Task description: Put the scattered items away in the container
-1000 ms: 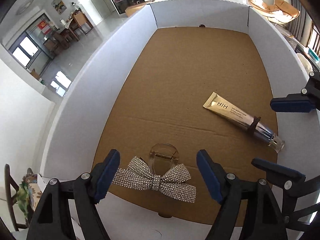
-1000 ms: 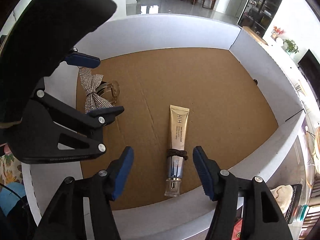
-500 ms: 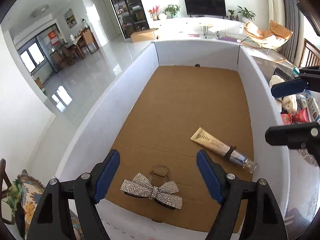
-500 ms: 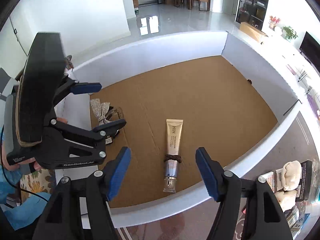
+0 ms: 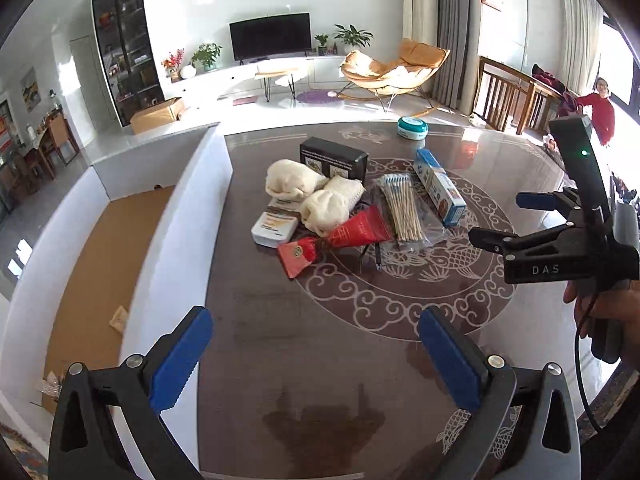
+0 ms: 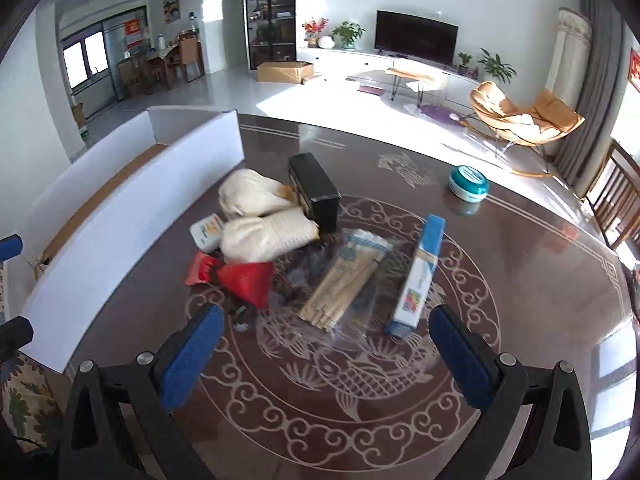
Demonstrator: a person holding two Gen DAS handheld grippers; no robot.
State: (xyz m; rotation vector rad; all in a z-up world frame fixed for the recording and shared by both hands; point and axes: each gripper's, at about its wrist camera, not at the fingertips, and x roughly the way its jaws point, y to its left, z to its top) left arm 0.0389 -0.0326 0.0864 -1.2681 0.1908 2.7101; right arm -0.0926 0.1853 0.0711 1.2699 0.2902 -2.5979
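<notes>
Both grippers swinging off the box, back toward the pile

Left gripper (image 5: 312,354) and right gripper (image 6: 324,354) are hanging wide open, empty; white-walled cardboard box (image 5: 188,216) now sitting left, red crinkly tube (image 6: 246,280) ahead.

Beyond my dark patterned table (image 5: 320,360), a television (image 5: 270,36) stands against the far wall. Right of the television I see potted plants (image 5: 352,36) and a tan rocking chair (image 5: 394,68); left, a dark glass cabinet (image 5: 124,64).

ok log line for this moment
left gripper: open, empty | right gripper: open, empty | pile: on table | box: left of pile
</notes>
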